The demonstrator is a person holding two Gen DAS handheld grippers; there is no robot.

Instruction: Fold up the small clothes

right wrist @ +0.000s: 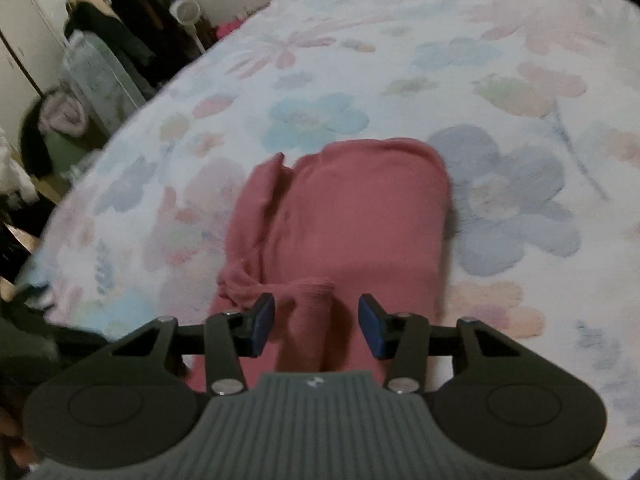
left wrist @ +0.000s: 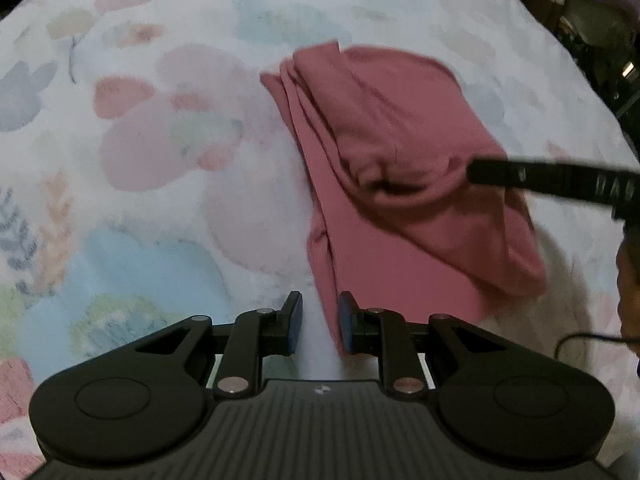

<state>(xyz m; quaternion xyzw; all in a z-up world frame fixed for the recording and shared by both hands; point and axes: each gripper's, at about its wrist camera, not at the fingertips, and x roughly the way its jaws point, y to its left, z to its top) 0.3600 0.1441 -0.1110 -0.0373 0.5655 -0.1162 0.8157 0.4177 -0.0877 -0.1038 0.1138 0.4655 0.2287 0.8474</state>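
Each hand-held gripper, the left gripper point(left wrist: 319, 328) and the right gripper point(right wrist: 316, 326), is matte black plastic: a ribbed grey-black body at the bottom centre of the frame with a small round emblem, two rounded lobes with circular recesses, silver pivot screws, linkage bars, and blue-padded fingers point(left wrist: 294, 326)
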